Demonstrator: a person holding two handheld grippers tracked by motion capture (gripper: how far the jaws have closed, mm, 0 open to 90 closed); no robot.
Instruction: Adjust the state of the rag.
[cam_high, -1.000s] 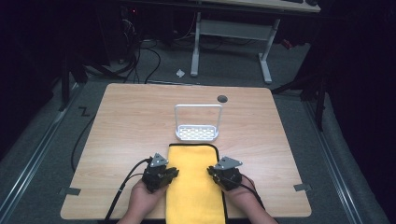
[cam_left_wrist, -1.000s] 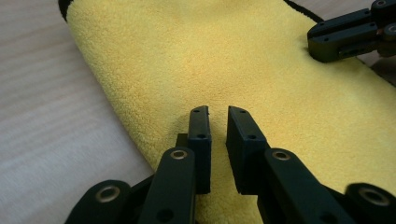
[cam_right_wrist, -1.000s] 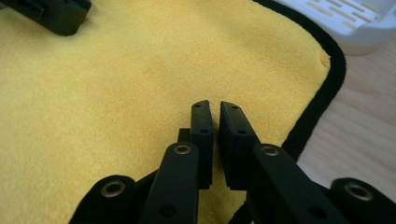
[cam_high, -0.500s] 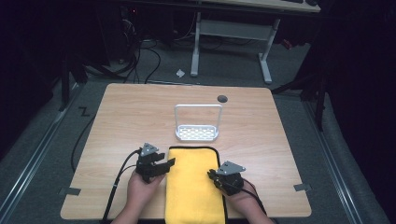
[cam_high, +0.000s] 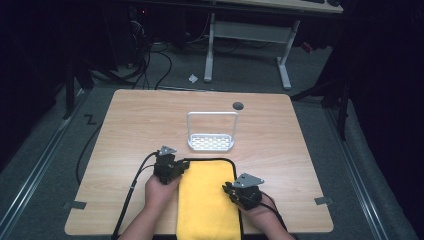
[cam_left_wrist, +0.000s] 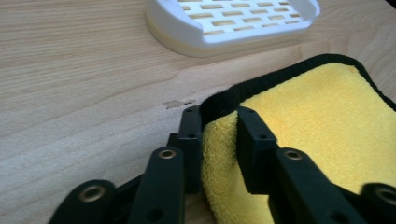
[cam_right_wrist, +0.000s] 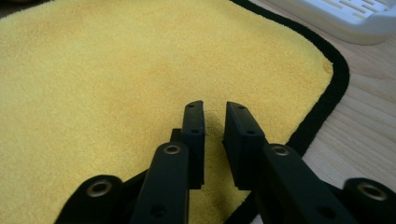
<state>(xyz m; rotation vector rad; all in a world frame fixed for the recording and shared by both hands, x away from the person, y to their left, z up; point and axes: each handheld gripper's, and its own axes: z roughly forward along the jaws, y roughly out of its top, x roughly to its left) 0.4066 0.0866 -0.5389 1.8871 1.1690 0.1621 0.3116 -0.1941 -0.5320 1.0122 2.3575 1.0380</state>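
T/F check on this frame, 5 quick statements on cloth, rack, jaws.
1. The left gripper has the cloth's black-edged corner between its jaws. True.
2. The cloth is blue. False: it is yellow with a black border.
3. The white rack stands on the table beyond the cloth's far edge. True.
4. The right gripper grips the rack. False: its jaws sit over the yellow cloth near its edge, a narrow gap between them, nothing visibly pinched.
5. The rack lies on top of the cloth. False: it rests on bare wood, apart from the cloth.
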